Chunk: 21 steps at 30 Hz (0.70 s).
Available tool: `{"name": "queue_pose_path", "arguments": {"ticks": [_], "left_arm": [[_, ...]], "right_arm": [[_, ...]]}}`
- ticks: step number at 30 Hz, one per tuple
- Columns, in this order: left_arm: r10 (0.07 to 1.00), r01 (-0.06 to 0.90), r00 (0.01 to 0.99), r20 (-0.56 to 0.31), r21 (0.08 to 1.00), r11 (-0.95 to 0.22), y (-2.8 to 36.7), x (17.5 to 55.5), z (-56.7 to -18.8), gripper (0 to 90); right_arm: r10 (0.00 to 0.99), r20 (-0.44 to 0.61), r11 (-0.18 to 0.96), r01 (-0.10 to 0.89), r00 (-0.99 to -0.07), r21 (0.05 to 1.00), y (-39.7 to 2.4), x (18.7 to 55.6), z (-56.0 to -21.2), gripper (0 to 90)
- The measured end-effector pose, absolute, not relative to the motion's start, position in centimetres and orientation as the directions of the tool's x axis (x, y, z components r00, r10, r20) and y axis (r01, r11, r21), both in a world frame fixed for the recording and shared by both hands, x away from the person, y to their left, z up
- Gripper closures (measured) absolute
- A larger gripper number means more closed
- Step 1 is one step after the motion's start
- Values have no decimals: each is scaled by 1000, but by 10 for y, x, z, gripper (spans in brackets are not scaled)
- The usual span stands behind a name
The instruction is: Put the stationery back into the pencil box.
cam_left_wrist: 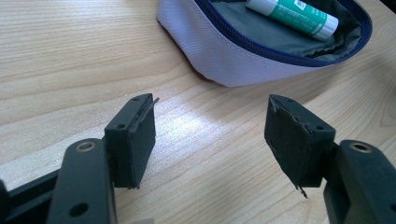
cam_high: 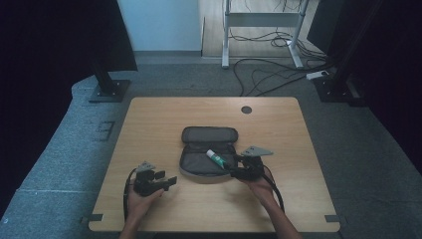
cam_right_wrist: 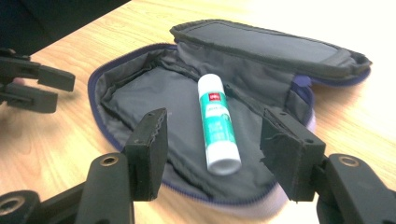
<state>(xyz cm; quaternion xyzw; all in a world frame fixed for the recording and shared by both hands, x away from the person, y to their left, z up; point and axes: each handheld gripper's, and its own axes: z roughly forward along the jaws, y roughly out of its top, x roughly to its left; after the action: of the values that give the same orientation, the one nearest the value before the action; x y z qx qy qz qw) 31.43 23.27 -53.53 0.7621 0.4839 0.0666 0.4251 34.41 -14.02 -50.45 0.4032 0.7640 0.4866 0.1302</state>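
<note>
Right gripper view: glue stick lying loose in open pouch, frame centre; right hand-held gripper jaws apart, empty. Left hand-held gripper apart, lower frame, over bench.

Both forearms came in from the near edge. The left hand held the left hand-held gripper low at the near left, pointing right, its jaws standing wide apart with nothing between them. The right hand held the right hand-held gripper pointing left, its jaws parted and empty.
</note>
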Motion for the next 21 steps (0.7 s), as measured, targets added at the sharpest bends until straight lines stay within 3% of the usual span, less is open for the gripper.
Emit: {"name": "queue_pose_path", "arguments": {"ticks": [21], "left_arm": [[795,689,524,-307,701,-184,231,315,-538,339]], "right_arm": [[805,134,203,480,-578,854,-210,293,-525,395]]}}
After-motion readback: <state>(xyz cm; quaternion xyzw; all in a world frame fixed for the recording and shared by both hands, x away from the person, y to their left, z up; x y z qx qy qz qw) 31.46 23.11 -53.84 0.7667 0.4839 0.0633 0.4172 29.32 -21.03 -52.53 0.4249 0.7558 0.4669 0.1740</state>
